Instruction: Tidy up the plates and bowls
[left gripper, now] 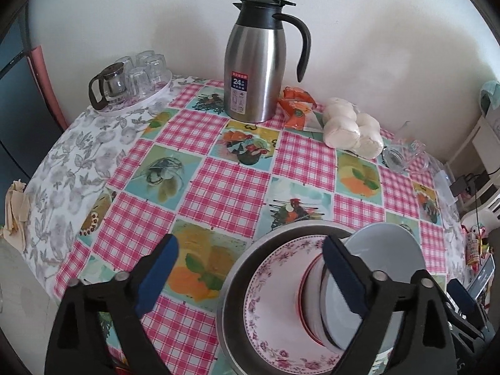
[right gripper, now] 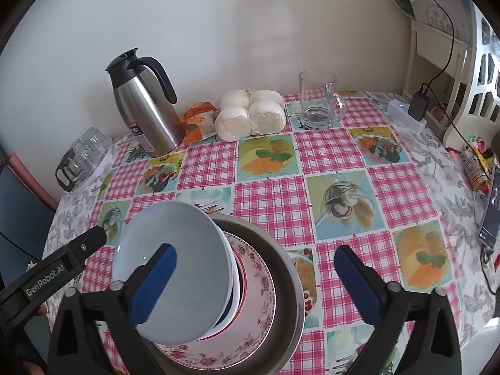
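- Plates and bowls stood stacked at the near edge of the table (right gripper: 343,193): a plain white bowl (right gripper: 168,268) on top, smaller bowls under it, then a floral plate (right gripper: 259,284), all inside a metal basin (right gripper: 287,268).
- Glazed ceramic looked hard, slick and chippable; I judged the stack heavy, so lifting by the basin's rim from both sides seemed safest.
- Both grippers stood with jaws spread wide, holding nothing: the right gripper (right gripper: 254,281) straddled the stack, the left gripper (left gripper: 250,268) had one finger (left gripper: 343,275) over the bowls.
- Beneath lay a smooth checked tablecloth (left gripper: 218,184).
- Farther back sat soft wrapped buns (right gripper: 250,115), a glass mug (right gripper: 318,100) and a steel thermos jug (left gripper: 256,62) against the wall.
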Tool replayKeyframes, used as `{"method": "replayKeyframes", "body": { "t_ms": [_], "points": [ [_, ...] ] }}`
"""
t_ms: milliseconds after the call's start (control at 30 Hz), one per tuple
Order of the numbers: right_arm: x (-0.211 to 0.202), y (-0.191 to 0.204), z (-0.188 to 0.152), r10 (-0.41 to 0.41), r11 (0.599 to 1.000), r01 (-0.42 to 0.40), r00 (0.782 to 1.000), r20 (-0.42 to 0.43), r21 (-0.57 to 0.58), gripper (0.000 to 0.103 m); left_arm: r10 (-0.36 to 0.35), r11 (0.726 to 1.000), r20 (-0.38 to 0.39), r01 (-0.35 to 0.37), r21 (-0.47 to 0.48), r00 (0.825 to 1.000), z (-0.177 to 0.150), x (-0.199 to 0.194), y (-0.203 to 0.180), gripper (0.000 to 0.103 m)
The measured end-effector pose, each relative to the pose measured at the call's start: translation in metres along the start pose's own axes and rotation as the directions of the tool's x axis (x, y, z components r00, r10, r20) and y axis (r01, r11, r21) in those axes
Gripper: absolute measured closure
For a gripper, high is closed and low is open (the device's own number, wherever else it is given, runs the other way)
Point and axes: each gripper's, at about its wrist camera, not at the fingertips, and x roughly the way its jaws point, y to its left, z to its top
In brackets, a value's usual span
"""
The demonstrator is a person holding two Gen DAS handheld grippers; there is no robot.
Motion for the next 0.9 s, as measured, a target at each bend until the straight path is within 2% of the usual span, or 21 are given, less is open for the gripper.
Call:
{"method": "replayKeyframes", "body": {
  "t_ms": [133, 700, 900],
  "points": [
    [0.001, -0.002, 0.000, -0.009, 1.000, 0.009, 1.000, 0.002, 0.004, 0.000, 0.024, 1.000, 0.015, -0.024, -0.011, 1.000, 0.001, -0.002, 0.003, 0.006],
    [-0.011, -0.007, -0.009, -0.013, 1.000, 0.013, 1.000, 0.006, 0.002, 0.000, 0.021, 1.000, 0.058, -0.021, 0.002, 0.998, -0.003, -0.021, -0.002, 0.006],
    [-0.018, -0.011, -0.017, -0.016, 1.000, 0.016, 1.000, 0.014, 0.001, 0.000, 0.090, 0.995, 0.081, -0.093, 0.033, 0.993, -0.012, -0.029, -0.009, 0.006]
  ]
}}
